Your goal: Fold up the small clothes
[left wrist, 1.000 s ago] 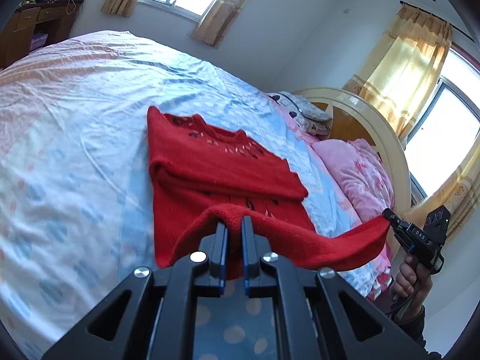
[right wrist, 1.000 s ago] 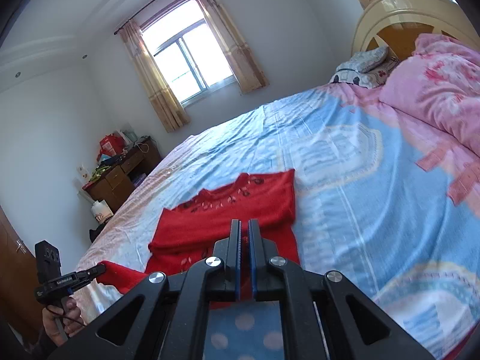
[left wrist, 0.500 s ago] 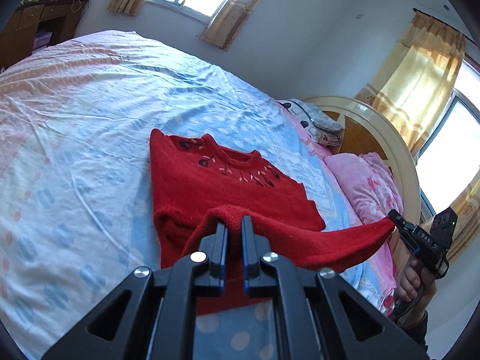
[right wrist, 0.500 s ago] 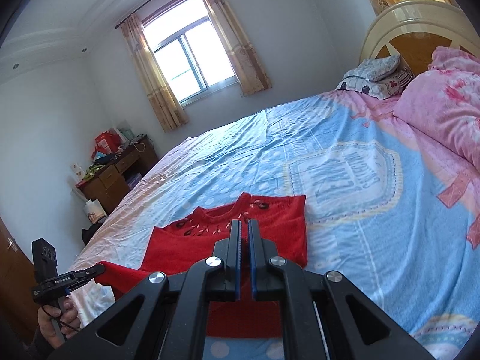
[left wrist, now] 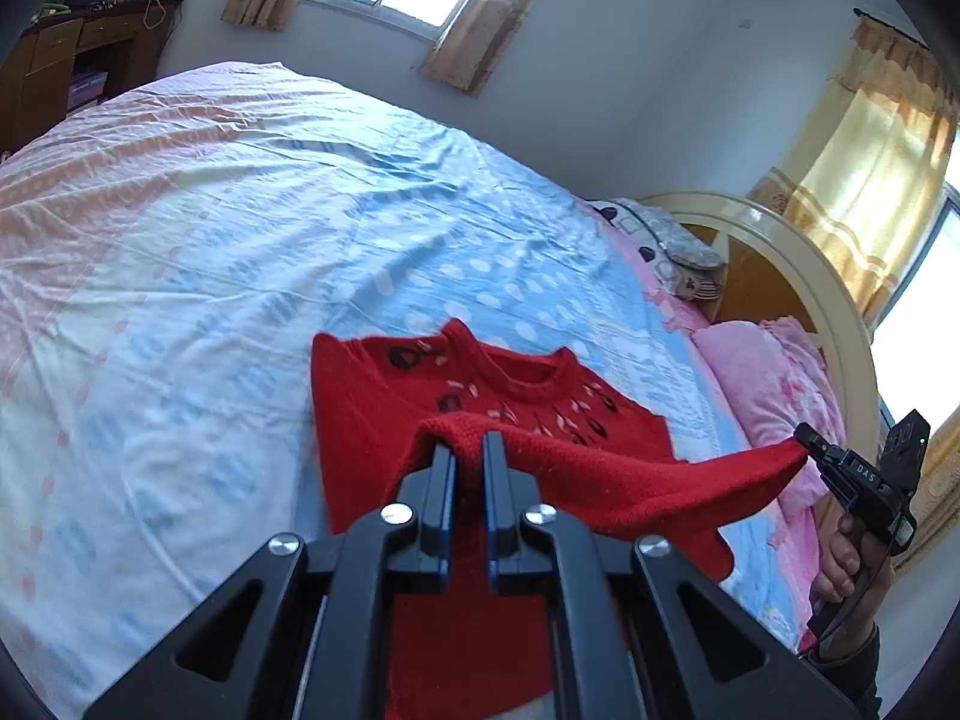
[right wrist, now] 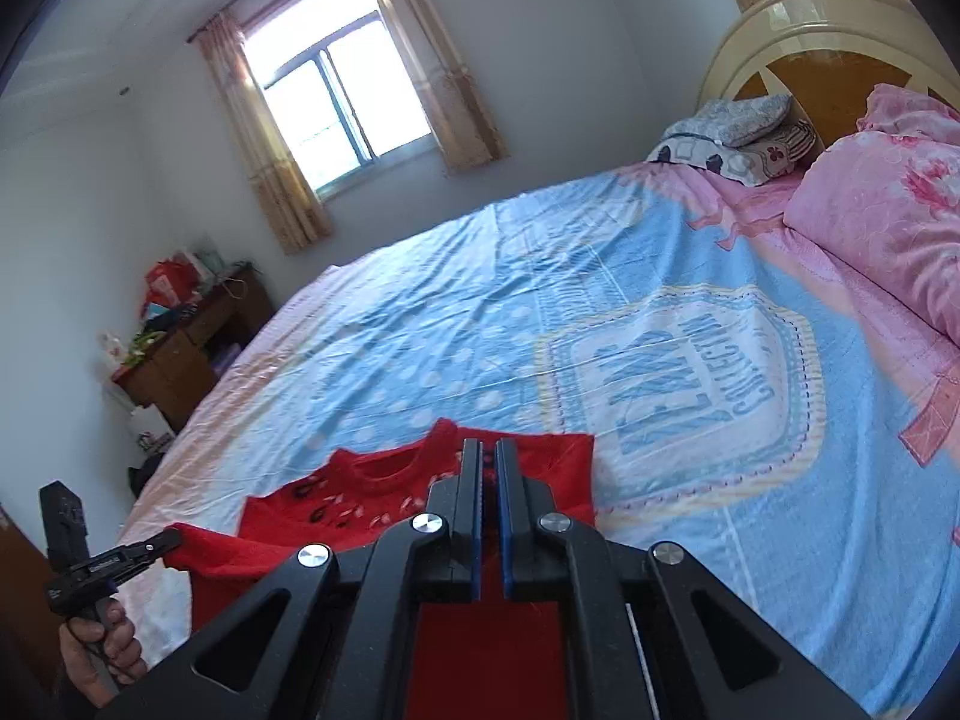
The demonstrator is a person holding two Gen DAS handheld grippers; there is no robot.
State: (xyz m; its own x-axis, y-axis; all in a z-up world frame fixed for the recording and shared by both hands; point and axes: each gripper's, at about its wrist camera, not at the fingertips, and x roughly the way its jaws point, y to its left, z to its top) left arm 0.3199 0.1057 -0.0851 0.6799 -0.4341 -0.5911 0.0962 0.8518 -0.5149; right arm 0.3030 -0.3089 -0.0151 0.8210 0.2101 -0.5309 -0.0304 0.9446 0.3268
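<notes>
Nearest the lens, the left claw (left wrist: 468, 450) is pinched nearly closed on the lifted hem of a small red knitted sweater (left wrist: 384, 402); the right claw (right wrist: 488, 459) is likewise narrowed on the hem's other corner, though its own camera shows the contact poorly. Between them the raised edge stretches taut, left to right, above the garment. The sweater lies on the bed's blue, white-dotted sheet (left wrist: 252, 252), its long axis running away from the claws, round neckline pointing towards the far window (right wrist: 336, 102). A pink floral quilt (right wrist: 888, 210) lies by the cream headboard (right wrist: 798, 18).
</notes>
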